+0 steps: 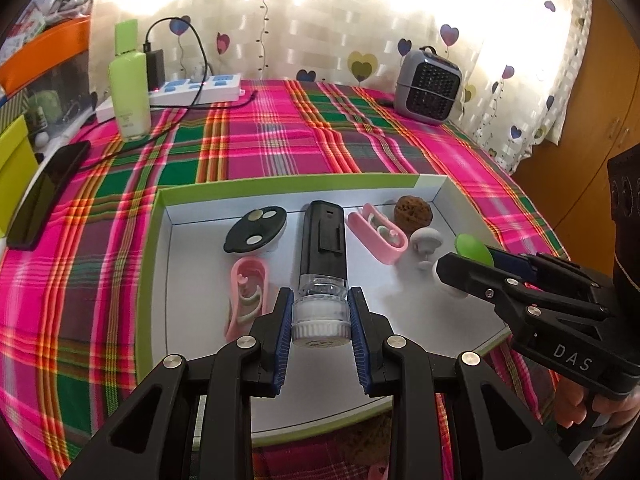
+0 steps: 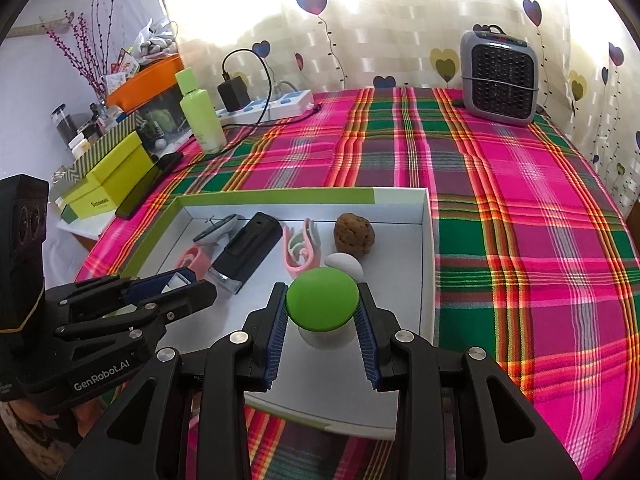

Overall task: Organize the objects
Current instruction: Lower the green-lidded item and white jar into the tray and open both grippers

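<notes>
In the white box (image 1: 168, 240): 2 pink cases (image 1: 246, 298) (image 1: 378, 232), 1 black device (image 1: 322, 244), 1 black lid (image 1: 256, 230), 1 brown sponge (image 1: 413, 210), 1 white knob (image 1: 426, 242), 1 green knob (image 2: 322, 304). Behind the box: 1 green bottle (image 1: 130, 92), 1 power strip (image 1: 196, 88), 1 heater (image 1: 430, 86). Left of the box: 1 phone (image 1: 48, 196).

The left gripper (image 1: 320, 312) and right gripper (image 2: 322, 312) are matte black linkage frames with round silver screws and ribbed blue finger pads (image 1: 282, 344). White lettering reads "GenRobot.AI" and "DAS" on their bodies, behind the pads.
</notes>
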The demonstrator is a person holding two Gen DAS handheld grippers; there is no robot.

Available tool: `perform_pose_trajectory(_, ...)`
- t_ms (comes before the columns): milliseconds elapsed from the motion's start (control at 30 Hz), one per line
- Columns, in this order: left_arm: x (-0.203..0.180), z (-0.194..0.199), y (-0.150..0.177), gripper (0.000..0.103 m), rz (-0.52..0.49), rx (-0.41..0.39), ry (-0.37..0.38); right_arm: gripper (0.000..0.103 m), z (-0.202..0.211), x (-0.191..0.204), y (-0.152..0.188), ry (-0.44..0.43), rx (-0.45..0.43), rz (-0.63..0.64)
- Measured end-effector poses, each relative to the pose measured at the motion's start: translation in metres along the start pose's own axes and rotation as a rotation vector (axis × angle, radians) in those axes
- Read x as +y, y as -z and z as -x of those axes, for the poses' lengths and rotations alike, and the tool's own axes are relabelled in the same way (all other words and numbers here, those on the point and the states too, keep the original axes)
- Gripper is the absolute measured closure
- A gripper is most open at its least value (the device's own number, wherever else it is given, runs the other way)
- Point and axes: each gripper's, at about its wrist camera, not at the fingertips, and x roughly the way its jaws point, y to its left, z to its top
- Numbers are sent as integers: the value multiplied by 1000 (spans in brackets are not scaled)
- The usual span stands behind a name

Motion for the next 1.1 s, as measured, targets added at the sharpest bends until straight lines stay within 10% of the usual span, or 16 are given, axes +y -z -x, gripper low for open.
perform_pose_trajectory(1100, -5, -13, 0, 78, -25, 21, -37, 69, -11, 2, -1, 18, 6, 48)
